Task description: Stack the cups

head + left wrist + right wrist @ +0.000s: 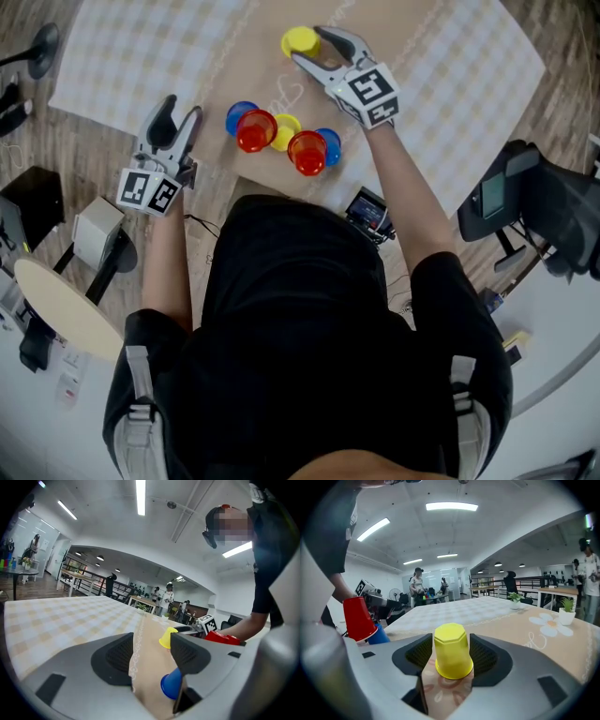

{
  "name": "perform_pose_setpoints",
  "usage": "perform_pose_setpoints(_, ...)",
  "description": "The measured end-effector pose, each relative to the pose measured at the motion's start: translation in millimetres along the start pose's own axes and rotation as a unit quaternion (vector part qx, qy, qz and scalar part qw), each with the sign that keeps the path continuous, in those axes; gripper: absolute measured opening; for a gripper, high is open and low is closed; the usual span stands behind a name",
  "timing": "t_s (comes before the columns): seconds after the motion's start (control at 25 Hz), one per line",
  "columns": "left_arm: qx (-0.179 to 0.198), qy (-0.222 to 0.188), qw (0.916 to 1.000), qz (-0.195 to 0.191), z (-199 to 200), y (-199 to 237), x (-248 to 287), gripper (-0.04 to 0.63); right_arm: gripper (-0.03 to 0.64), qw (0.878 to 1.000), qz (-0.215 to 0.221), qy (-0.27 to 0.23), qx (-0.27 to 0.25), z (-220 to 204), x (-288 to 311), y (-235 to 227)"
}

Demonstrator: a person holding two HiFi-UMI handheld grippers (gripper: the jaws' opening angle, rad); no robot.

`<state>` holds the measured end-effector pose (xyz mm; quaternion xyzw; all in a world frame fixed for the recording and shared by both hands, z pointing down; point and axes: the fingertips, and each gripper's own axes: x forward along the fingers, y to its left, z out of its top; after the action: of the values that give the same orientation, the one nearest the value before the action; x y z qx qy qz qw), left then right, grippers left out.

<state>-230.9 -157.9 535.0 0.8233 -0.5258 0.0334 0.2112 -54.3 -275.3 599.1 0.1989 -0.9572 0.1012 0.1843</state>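
An upside-down yellow cup stands on the beige runner, between the jaws of my right gripper. The pads flank it without visibly pressing. Nearer me sits a cluster: a blue cup, a red cup, a second yellow cup, another red cup and a blue one. My left gripper hovers open and empty to the left of the cluster. In the left gripper view a blue cup shows partly behind its right jaw.
A checked cloth covers the table on both sides of the runner. A small device lies at the near table edge. A dark chair stands at the right; a round stool and a box at the left.
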Motion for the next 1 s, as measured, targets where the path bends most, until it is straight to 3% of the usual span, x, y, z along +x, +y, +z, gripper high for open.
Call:
perform_pose_setpoints(0.28,0.001,-0.012,0.9999,-0.005,5,0,1,0.247,0.229,1.000,-0.005,-0.003,-0.018,9,-5,2)
perform_pose_setpoints(0.64,0.018,-0.053,0.9983,-0.017,33,-16,-17,0.247,0.219,0.996,-0.014,-0.055,-0.062,95,-74,48)
perform_pose_setpoints(1.0,0.022,-0.064,0.9972,-0.033,26,-28,-38,0.247,0.217,0.996,-0.006,-0.087,-0.028,137,-129,114)
